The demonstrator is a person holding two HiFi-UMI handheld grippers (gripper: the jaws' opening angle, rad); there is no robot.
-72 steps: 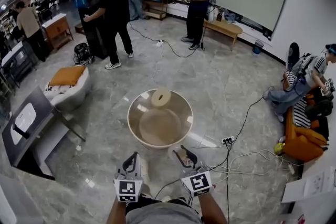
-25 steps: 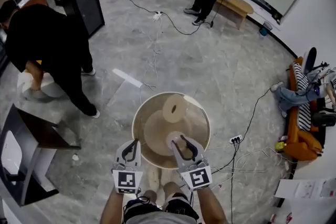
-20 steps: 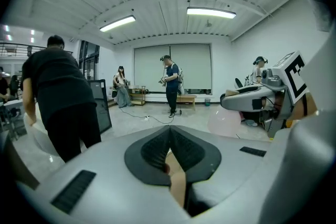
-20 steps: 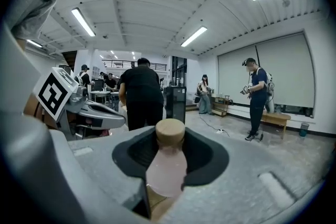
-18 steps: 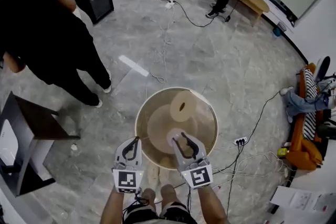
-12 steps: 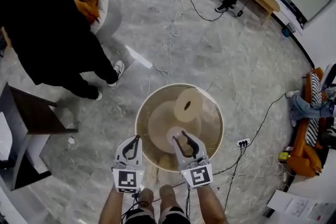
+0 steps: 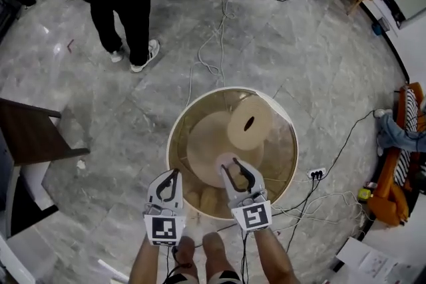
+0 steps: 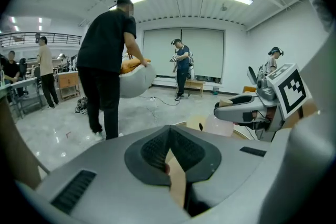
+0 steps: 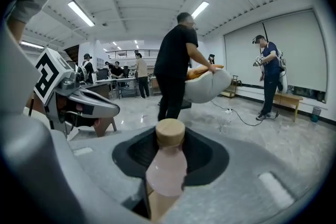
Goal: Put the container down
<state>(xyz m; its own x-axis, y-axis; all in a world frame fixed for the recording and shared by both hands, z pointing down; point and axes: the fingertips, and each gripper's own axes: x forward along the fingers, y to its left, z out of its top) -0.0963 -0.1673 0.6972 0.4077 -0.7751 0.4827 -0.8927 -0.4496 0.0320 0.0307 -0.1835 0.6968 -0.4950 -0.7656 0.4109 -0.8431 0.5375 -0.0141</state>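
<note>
Grey stone floor spreads all round, with cables trailing across it off to the right. Just ahead of the person's shoes the container hangs from both grippers. It is a wide round tub with a thin, see-through beige wall. The left gripper is pinched tight on the near rim. The right gripper is clamped beside it on the same rim with its jaws a little wider. A pink bottle with a tan cap stands right at them, possibly nipped in with the wall. A pale roll lies loose inside.

I'd judge the tub light but floppy. Held at one edge only, its far side wants to sag, and the roll and bottle can slide and shift the weight. The smooth plastic looks slippery too. The rim is the only handhold, and it is best taken with the two grips well apart.
</note>
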